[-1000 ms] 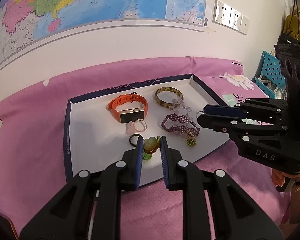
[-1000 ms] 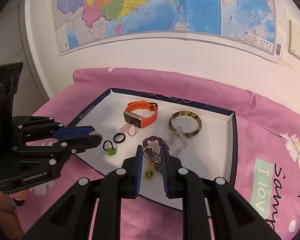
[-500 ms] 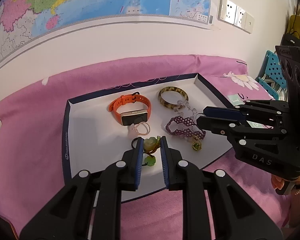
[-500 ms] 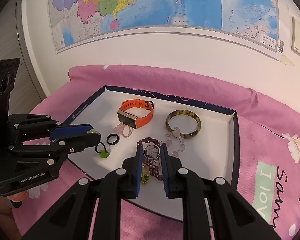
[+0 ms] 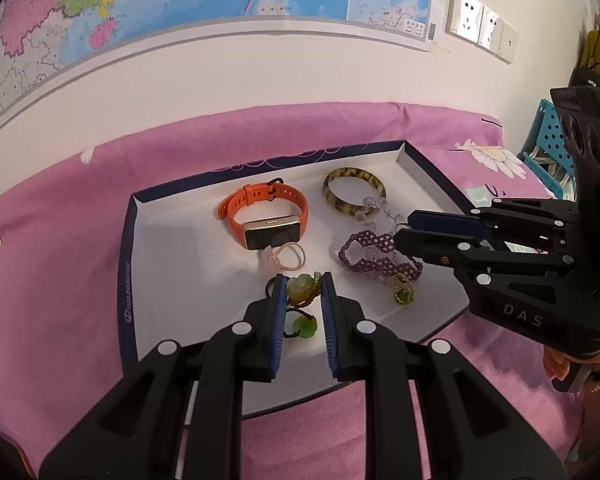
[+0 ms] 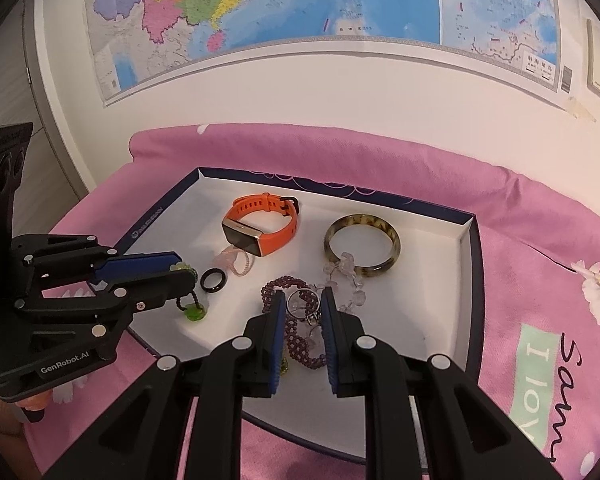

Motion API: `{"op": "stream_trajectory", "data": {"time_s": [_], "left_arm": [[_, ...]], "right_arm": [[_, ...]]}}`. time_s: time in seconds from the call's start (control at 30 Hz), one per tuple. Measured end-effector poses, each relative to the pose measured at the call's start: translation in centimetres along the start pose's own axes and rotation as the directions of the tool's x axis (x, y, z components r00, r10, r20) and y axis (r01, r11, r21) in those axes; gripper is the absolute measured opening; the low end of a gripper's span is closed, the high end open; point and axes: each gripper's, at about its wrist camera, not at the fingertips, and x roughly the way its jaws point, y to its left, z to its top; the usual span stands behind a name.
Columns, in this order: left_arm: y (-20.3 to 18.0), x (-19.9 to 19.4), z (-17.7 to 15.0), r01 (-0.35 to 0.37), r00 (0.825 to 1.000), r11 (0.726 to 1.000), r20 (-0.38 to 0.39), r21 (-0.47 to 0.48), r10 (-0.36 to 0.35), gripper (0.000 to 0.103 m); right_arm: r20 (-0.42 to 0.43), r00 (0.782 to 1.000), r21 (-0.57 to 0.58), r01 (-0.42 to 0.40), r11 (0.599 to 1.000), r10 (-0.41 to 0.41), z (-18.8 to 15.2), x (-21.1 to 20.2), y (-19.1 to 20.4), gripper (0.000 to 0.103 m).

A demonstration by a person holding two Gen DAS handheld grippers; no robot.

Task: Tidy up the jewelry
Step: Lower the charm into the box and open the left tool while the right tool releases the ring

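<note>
Left gripper [image 5: 303, 282] pinches green flower charm [image 5: 299, 287] above tray [image 5: 140, 280]; right gripper [image 6: 300, 300] (nearly closed) clamps silver ring [image 6: 300, 303], beaded bracelet [image 6: 300, 340] dangling beneath.

Slight shifts in held pieces.
Right wrist view: purple bracelet [image 6: 296, 340] trails lower, pendant [image 6: 285, 366] now half hidden. Left wrist view: green bracelet [image 5: 298, 286] dangles its bead [image 5: 304, 326] lower; black ring [image 5: 269, 289] now mostly hidden.
</note>
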Motion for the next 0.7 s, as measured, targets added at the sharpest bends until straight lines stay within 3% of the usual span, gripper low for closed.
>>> {"op": "stream_trajectory", "data": {"time_s": [0.7], "left_arm": [[0.1,1.9,0.3,-0.019,0.999,1.0,-0.04,-0.015,0.019,0.018]], "right_arm": [[-0.027,1.0,0.012,0.003,1.0,-0.003,0.0,0.9,-0.2,0.016]]}}
